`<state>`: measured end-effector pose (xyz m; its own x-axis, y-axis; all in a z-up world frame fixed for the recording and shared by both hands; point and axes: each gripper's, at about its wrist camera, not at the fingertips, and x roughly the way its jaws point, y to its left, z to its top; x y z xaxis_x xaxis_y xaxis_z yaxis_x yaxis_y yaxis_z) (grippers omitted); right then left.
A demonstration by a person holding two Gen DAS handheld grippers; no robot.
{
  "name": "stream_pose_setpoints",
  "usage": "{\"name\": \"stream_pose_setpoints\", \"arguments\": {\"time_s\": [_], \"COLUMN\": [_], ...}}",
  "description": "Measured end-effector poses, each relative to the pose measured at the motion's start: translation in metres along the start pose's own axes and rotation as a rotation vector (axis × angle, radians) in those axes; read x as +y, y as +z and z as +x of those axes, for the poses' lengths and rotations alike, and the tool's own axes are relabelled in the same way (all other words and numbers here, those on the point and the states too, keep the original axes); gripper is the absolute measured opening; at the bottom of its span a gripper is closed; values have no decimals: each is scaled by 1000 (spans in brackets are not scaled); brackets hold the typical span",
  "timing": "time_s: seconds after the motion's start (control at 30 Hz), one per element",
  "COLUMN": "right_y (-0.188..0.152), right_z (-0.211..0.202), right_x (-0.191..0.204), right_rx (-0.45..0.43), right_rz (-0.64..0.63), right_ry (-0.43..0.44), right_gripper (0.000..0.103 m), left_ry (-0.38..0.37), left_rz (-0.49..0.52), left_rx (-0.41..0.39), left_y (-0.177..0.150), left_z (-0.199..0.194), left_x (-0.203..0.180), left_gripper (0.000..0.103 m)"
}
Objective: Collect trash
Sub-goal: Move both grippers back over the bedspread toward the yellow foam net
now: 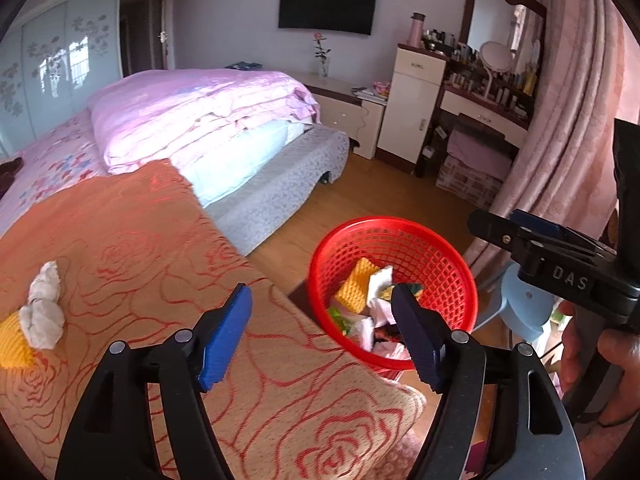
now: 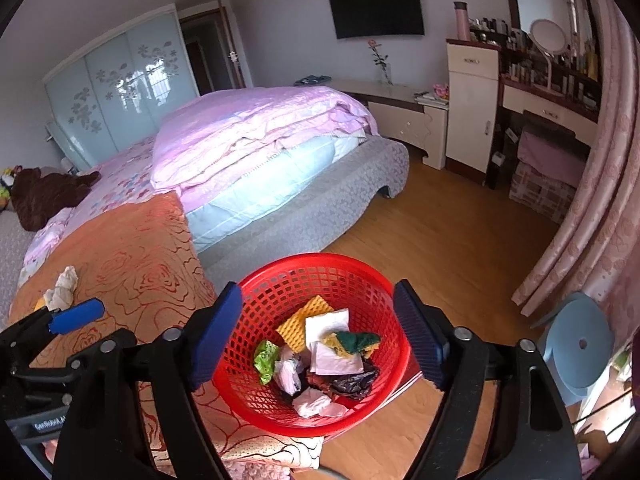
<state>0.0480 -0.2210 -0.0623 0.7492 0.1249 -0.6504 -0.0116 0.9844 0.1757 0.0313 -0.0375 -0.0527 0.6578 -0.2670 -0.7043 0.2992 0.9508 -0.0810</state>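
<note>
Left gripper stands wide open and empty above the orange rose-patterned blanket; a crumpled white tissue wad lies lengthwise toward the far edge, touching a yellow sponge. Right gripper gapes wide, empty, over the round red plastic mesh basket beside the bed, holding crumpled trash.

Folded pink quilt lying on a bed. Black wall-mounted television above a cream low cabinet. Pale blue plastic stool beside pink curtains.
</note>
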Motion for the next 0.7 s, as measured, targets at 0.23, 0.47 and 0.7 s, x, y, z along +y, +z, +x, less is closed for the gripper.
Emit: {"name": "stream_pose_setpoints", "arguments": {"time_s": [0.23,0.47,0.7], "right_y": [-4,-5,-9], "right_z": [0,-3,-2], "right_x": [18,36,60], "right_rx": [7,3,24], "right_rz": [-52,-95,-136], "right_ry": [34,61,96], "right_gripper": [83,83,83], "left_ry": [78,196,345], "left_rz": [-49,-179,-296], "left_rx": [-19,-39,-57], "left_y": [-4,-6,-20], "left_z": [-19,-42,-71], "left_x": [34,92,163], "left_gripper": [70,70,70]}}
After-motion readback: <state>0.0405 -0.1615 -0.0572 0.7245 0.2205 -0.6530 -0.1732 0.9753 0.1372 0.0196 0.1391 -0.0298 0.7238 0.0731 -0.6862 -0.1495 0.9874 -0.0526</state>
